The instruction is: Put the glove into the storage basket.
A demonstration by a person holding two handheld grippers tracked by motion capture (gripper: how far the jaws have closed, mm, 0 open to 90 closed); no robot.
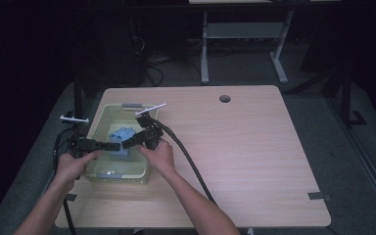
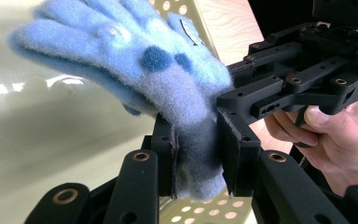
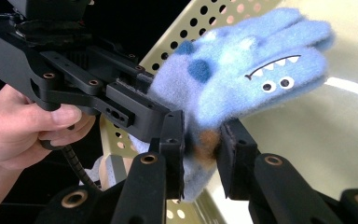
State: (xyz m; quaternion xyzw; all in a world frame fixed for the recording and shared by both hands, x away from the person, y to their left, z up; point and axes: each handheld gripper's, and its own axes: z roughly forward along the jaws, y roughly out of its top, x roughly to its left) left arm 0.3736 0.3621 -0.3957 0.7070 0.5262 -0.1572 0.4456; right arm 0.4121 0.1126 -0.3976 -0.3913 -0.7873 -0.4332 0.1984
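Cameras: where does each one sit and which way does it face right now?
High view: above the person's side, looking forward and down on the table; both forearms, left gripper and right gripper over the basket.
Left gripper view: along its jaws, shut on the blue glove; opposite hand.
Right gripper view: along its jaws, gripping that glove.
All share the glove and basket.

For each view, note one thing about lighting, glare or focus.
High view: dim, room behind the table nearly black. Left gripper view: glare streaks on the basket wall, blue glove softly blurred. Right gripper view: glove's face sharp, near tongs dark.
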